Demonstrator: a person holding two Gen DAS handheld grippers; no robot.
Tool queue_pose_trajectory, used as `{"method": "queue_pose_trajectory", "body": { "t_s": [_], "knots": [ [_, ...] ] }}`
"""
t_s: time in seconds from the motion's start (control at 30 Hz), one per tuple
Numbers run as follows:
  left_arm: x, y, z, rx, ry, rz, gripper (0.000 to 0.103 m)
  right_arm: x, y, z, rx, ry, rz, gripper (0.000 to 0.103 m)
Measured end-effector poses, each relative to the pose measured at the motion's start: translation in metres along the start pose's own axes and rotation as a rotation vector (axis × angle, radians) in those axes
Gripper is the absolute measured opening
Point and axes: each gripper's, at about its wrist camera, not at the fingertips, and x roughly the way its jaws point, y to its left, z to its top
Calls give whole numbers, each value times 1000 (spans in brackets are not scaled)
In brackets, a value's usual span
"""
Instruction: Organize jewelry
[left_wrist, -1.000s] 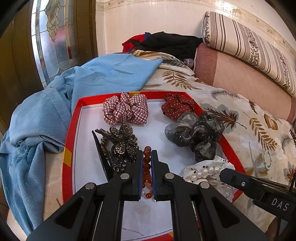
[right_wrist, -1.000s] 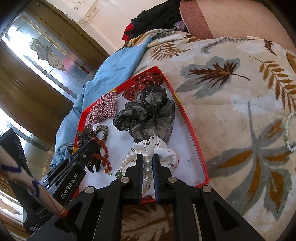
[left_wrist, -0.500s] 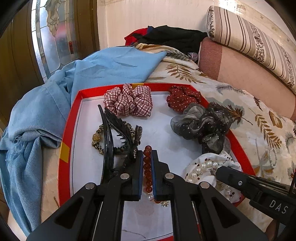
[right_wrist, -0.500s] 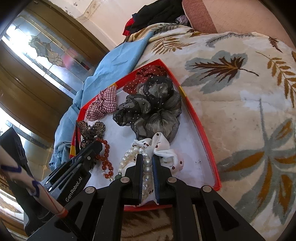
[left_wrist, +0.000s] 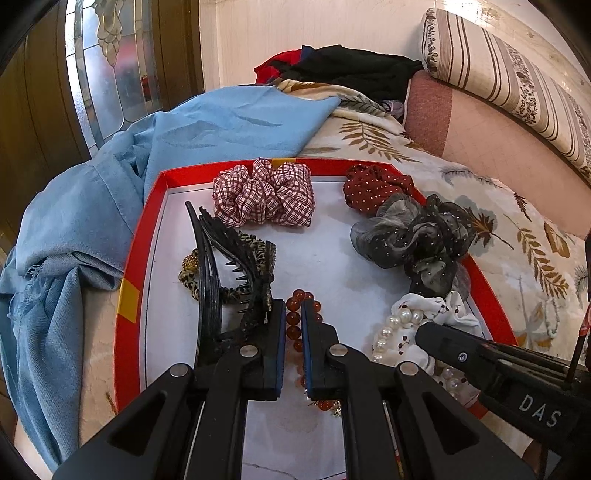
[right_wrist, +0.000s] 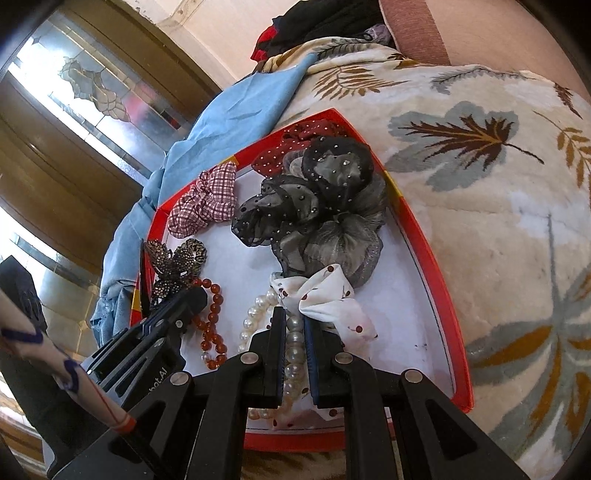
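Observation:
A red-rimmed tray (left_wrist: 133, 254) with a white floor lies on a leaf-print blanket. My left gripper (left_wrist: 293, 308) is shut on a red bead bracelet (left_wrist: 293, 325) low over the tray floor; the bracelet also shows in the right wrist view (right_wrist: 212, 325). My right gripper (right_wrist: 294, 321) is shut on a pearl strand (right_wrist: 293, 354) tied with a white spotted bow (right_wrist: 325, 299). A black claw clip (left_wrist: 221, 258) with a jewelled flower stands tipped up just left of my left gripper, over a leopard hair band (left_wrist: 190, 275).
In the tray lie a red checked scrunchie (left_wrist: 264, 197), a red dotted scrunchie (left_wrist: 373, 188) and a grey-black sheer scrunchie (left_wrist: 417, 240). A blue cloth (left_wrist: 110, 177) drapes the tray's left side. A striped bolster (left_wrist: 509, 77) and a clothes pile (left_wrist: 351, 70) sit behind.
Both grippers have moved nearer the tray, keeping their strands. The black claw clip has tipped up onto its edge, uncovering the leopard band beneath it.

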Motion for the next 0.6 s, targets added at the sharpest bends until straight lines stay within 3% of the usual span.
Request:
{"method": "queue_pose_trajectory", "body": {
  "t_s": [0.1, 0.3, 0.4, 0.53, 0.6],
  "knots": [
    [0, 0, 0, -2, 1, -4, 8, -4, 0, -1, -1, -5, -4, 12],
    [-5, 4, -1, -11, -11, 2, 21, -17, 3, -2, 6, -22, 9, 12],
    [-7, 7, -1, -20, -13, 0, 22, -26, 3, -2, 9, -35, 11, 13],
    [-10, 7, -2, -21, -20, -2, 27, -37, 5, -4, 15, -53, 7, 28],
    [-12, 8, -2, -23, -26, -2, 30, -42, 6, -4, 15, -63, 1, 28]
  ]
}}
